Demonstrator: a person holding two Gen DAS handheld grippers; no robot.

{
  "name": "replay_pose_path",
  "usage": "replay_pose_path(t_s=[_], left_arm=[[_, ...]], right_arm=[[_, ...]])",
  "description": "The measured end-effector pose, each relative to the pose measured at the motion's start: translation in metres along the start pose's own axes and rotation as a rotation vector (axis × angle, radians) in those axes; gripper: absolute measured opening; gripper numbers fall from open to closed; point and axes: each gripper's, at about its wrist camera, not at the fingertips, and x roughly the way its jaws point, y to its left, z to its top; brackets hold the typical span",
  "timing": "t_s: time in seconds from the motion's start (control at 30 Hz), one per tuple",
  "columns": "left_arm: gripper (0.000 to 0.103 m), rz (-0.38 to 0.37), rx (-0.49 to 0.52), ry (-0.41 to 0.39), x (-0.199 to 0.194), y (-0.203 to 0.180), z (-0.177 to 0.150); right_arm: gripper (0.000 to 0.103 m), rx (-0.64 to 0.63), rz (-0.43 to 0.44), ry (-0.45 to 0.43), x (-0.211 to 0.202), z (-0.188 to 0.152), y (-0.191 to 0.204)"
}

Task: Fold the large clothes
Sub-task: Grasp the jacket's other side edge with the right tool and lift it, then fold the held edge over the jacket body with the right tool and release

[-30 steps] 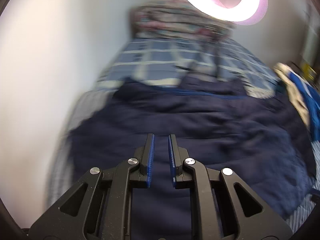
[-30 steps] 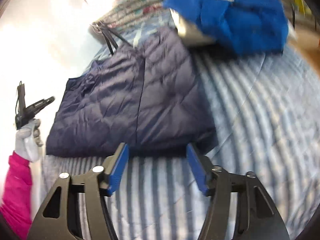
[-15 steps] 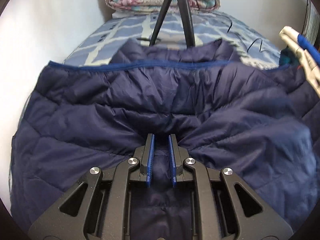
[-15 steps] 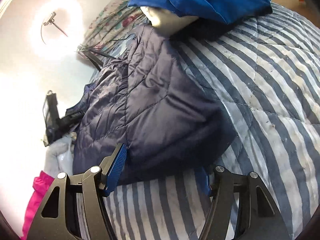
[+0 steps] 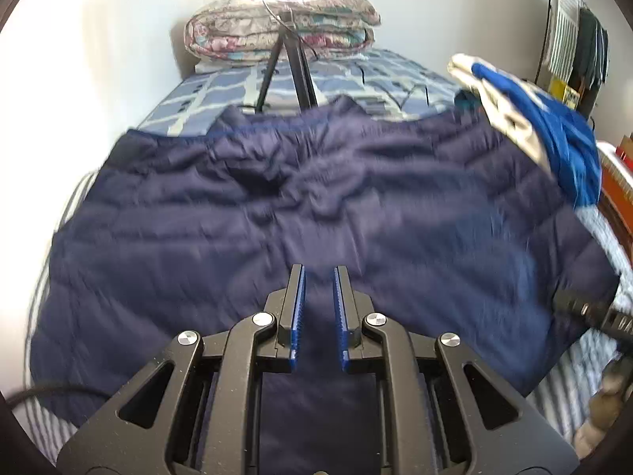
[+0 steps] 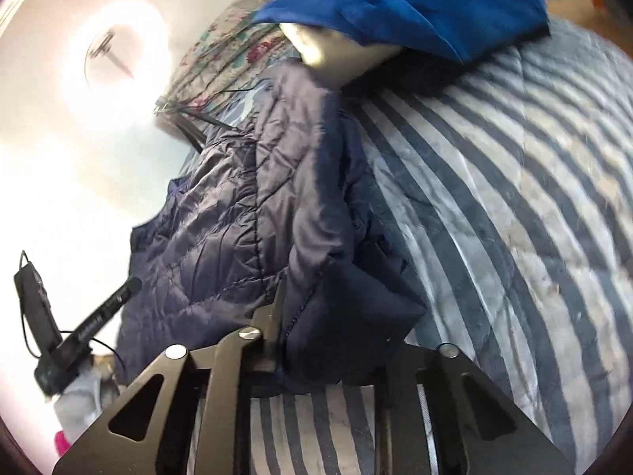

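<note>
A navy quilted puffer jacket lies spread on the striped bed cover. My left gripper hovers over the jacket's near hem, its blue-padded jaws a narrow gap apart with nothing between them. In the right wrist view the jacket's corner is lifted and bunched between my right gripper's jaws, covering its fingertips; the gripper is shut on the fabric. The left gripper and gloved hand show there at far left.
A bright blue garment with pale lining lies at the jacket's far right. A tripod stands on the checked blanket before a folded floral quilt. A white wall runs along the left side.
My right gripper closed on the jacket's corner and lifted it. My left gripper drew back and up from the jacket, jaws slightly wider apart.
</note>
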Motion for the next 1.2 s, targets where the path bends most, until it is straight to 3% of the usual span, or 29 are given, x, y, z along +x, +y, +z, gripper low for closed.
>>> replay_pose_path(t_s=[0.13,0.27,0.37,0.53,0.67,0.8,1.0,1.2], left_arm=[[0.013,0.036,0.023,0.022,0.025,-0.013,-0.023],[0.013,0.032,0.0,0.032,0.015,-0.011,-0.02],[0.013,-0.009,-0.057,0.037,-0.019,-0.001,-0.018],[0.013,-0.031,-0.06,0.054,-0.092,0.011,-0.03],[0.013,-0.058,-0.109,0.098,-0.15,0.021,-0.059],[0.013,-0.068,-0.153,0.089,-0.201,0.026,-0.102],[0.013,-0.12,-0.257,0.093,-0.226,0.036,-0.158],[0.013,-0.154,-0.266,0.107,-0.232,0.04,-0.173]], right_arm=[[0.012,-0.075,-0.03,-0.02,-0.003,0.001,0.014],[0.011,-0.125,-0.048,-0.037,-0.004,0.005,0.024],[0.01,-0.172,-0.066,-0.046,-0.007,0.005,0.031],[0.01,-0.239,-0.111,-0.046,-0.008,0.009,0.045],[0.009,-0.333,-0.159,-0.06,-0.014,0.013,0.066],[0.009,-0.428,-0.184,-0.094,-0.025,0.02,0.099],[0.009,-0.575,-0.194,-0.14,-0.039,0.02,0.156],[0.009,-0.7,-0.177,-0.178,-0.042,0.009,0.216]])
